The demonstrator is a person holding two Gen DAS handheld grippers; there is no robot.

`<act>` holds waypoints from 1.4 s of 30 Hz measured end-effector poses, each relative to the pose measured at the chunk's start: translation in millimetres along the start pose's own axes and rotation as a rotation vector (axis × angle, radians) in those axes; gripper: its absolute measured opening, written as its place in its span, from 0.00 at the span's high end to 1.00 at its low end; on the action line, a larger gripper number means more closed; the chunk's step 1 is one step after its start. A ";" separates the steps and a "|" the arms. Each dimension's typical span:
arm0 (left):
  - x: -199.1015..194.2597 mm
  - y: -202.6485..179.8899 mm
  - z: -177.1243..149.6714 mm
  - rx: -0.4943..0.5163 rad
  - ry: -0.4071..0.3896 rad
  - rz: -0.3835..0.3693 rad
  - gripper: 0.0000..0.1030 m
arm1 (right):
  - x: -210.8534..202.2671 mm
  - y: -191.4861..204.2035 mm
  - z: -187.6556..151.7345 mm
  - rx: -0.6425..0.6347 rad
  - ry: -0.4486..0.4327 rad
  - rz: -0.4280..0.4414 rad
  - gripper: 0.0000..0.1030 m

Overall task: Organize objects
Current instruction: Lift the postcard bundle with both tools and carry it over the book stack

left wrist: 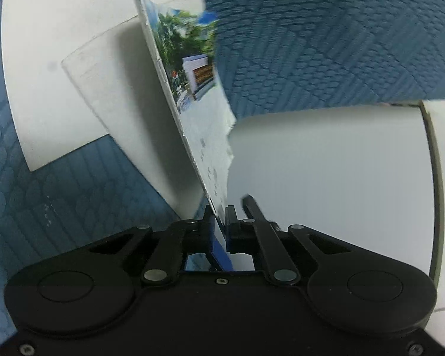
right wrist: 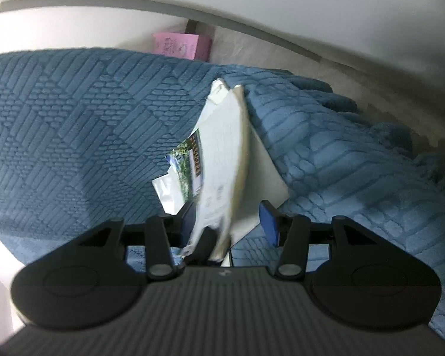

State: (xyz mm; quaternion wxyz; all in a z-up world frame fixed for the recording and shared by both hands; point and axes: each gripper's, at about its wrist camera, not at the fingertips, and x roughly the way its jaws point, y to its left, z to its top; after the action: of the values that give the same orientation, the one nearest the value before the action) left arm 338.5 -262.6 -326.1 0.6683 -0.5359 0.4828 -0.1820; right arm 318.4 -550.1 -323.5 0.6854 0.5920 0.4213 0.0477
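Blue quilt (left wrist: 326, 44) — left claw (left wrist: 219, 222) pinching booklet (left wrist: 192, 95), angled downward

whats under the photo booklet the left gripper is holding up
Under the raised photo booklet, clamped in the left gripper, lie white paper sheets on a blue quilted blanket. Whatever sits beneath those sheets is hidden.

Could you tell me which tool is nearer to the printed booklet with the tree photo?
Left. The left tool is shut on the booklet's lower edge, holding it raised on edge over the blue blanket. The right tool stands open around that edge, pads apart from it.
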 end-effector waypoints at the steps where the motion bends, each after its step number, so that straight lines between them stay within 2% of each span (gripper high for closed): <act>1: -3.5 -3.4 -1.1 0.009 0.005 -0.004 0.95 | -0.1 0.3 0.2 0.002 -0.002 0.005 0.51; 6: -25.9 -14.9 -9.7 0.026 0.042 -0.023 0.95 | 1.6 2.8 -0.8 0.015 -0.009 0.028 0.51; 14: -73.7 -17.9 -23.0 0.049 0.053 -0.019 0.95 | -3.9 2.2 -5.1 0.015 -0.031 -0.007 0.53; 19: -94.6 -11.2 -23.9 0.038 0.048 -0.030 0.95 | -11.8 6.8 -14.8 -0.046 -0.016 -0.013 0.69; 22: -104.3 -8.6 -25.6 0.042 0.039 -0.037 0.95 | -13.8 11.7 -22.0 -0.094 0.009 -0.017 0.86; 27: -121.4 -7.3 -28.7 0.043 0.037 -0.049 0.93 | -28.1 28.9 -35.4 -0.176 -0.012 0.012 0.93; 32: -145.4 -8.9 -26.4 0.032 0.032 -0.067 0.93 | -47.1 48.5 -52.8 -0.216 -0.059 0.057 0.94; 42: -211.1 -24.2 -25.7 0.061 0.018 -0.129 0.93 | -79.4 101.5 -102.9 -0.328 -0.122 0.065 0.94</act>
State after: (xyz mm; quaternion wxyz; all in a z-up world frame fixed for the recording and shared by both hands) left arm 224.8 -124.6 -208.5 0.6667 -0.5437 0.4474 -0.2444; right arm 246.3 -485.7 -189.9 0.7951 0.4876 0.3461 0.1019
